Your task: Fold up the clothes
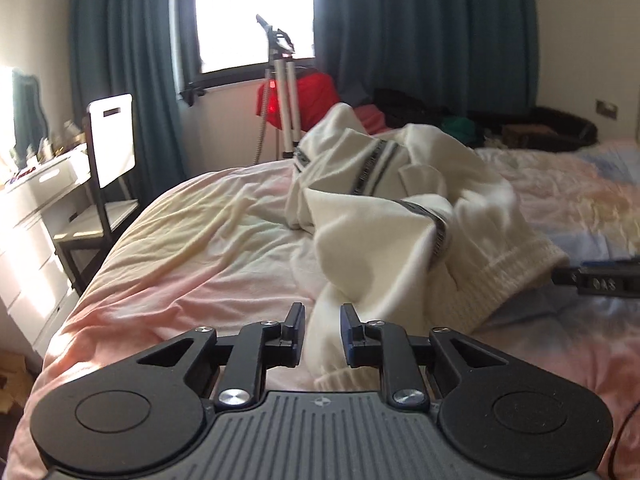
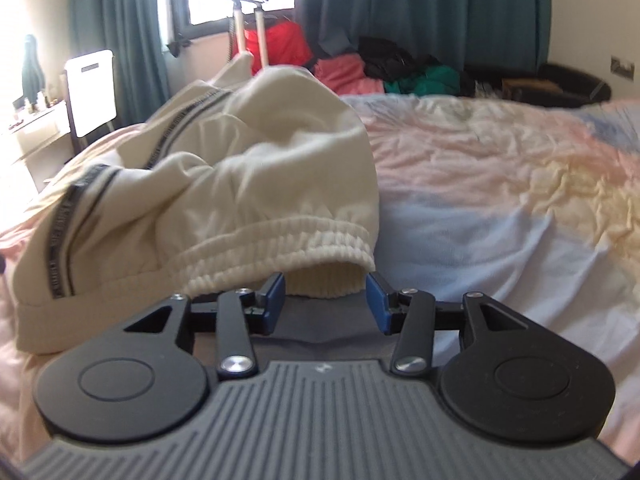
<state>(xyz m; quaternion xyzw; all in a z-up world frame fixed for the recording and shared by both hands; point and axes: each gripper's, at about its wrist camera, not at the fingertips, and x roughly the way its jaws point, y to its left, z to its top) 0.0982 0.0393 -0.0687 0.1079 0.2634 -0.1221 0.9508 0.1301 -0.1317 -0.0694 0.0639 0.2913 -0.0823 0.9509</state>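
A cream garment with grey striped tape lies crumpled in a heap on the pastel bed sheet. My left gripper is open by a narrow gap, and a fold of the cream cloth with its ribbed edge runs between the fingers. In the right wrist view the same garment fills the left half. Its ribbed hem sits just ahead of my right gripper, which stands wide open with the hem's opening between the fingertips. The right gripper's tip shows at the right edge of the left wrist view, next to the hem.
Beyond the bed's far edge stand a metal tripod stand and a pile of red, black and green clothes. A white-backed chair and a white desk stand left of the bed. Bare sheet stretches right of the garment.
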